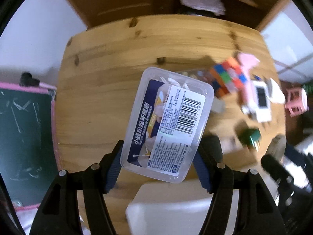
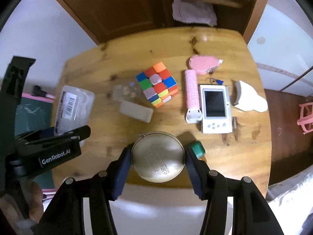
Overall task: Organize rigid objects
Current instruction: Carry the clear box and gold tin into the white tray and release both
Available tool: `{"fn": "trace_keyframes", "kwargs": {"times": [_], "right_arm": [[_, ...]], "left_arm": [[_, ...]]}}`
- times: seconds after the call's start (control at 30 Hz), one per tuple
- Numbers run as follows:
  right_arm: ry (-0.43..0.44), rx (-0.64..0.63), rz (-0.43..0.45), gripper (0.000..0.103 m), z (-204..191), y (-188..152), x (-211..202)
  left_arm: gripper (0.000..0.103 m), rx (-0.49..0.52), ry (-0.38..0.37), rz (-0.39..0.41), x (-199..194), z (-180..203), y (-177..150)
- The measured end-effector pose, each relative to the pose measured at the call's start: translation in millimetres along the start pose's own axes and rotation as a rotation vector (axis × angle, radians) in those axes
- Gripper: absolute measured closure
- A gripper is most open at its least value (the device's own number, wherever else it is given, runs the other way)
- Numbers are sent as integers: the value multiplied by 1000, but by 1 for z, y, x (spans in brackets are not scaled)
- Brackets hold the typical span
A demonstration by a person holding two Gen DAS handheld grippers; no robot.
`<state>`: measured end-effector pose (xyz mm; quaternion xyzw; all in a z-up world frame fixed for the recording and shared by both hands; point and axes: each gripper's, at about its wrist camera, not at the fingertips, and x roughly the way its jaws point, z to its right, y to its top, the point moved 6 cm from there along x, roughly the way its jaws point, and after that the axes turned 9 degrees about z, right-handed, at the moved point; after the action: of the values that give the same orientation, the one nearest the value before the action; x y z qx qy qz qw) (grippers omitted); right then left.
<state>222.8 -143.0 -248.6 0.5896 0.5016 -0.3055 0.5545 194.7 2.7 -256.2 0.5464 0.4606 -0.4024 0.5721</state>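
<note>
Clear box (image 1: pixel 168 123) is gripped across its short sides by left gripper (image 1: pixel 158 164), long axis tilted away. Round tin (image 2: pixel 157 156) is clamped in right gripper (image 2: pixel 157 164). Both are held above table (image 2: pixel 244 146).

The table (image 2: pixel 109 137) is knotty varnished wood, the labelled box (image 1: pixel 168 123) clear smooth plastic, the round tin (image 2: pixel 157 156) dull brassy metal, the cube (image 2: pixel 157 84) glossy plastic.
</note>
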Motion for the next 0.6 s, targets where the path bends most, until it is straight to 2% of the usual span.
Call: {"fn": "trace_keyframes", "kwargs": {"times": [0.1,0.27,0.37,0.53,0.6], "right_arm": [[39,4,36,48,5,-32,-32],[7,-10,68,48,20,-79,-56],[0,14,57,47,25,-110,-59],[-73,-10,23,47,28,-152,-41],[-70,0,-9,47,27,-166,-29]], "left_arm": [[33,80,-34,21,-27,-1,-24],[33,208,-88,24,-54,2,-62],[33,247,-121,1,-49,6,-89],[33,363,-123,-37,-28,26,-130],[33,410,-128,-47,-19,33,-145]]}}
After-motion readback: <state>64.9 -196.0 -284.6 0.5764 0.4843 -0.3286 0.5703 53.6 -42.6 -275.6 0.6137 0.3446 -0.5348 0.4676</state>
